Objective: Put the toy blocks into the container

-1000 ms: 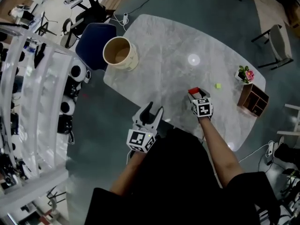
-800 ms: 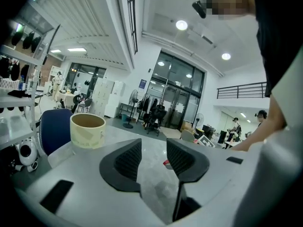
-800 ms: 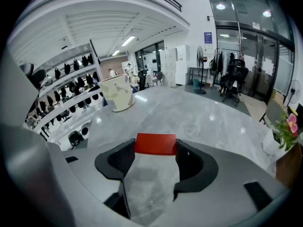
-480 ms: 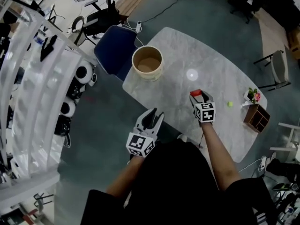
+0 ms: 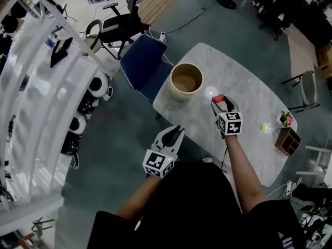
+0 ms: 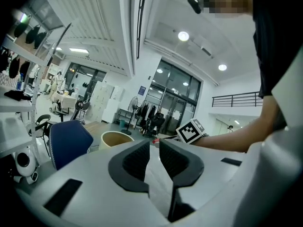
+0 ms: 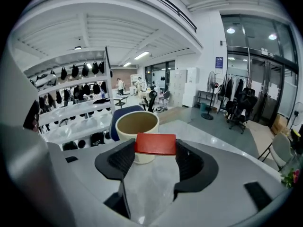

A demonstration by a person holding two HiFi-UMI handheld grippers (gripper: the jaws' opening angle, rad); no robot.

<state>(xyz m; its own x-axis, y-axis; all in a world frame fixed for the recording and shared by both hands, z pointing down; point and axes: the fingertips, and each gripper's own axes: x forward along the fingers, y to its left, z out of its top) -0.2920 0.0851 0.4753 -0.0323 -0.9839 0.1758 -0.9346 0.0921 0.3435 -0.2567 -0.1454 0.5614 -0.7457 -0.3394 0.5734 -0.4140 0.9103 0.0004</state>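
Marble table in a big open workshop, fwiw. On it the right gripper is clamped on the red block, long side across the jaws. The container sits just ahead, slightly left, so this hand's way nearer. The left gripper hangs off the table edge; its jaws have just been closing, with nothing between them and a narrow gap left.
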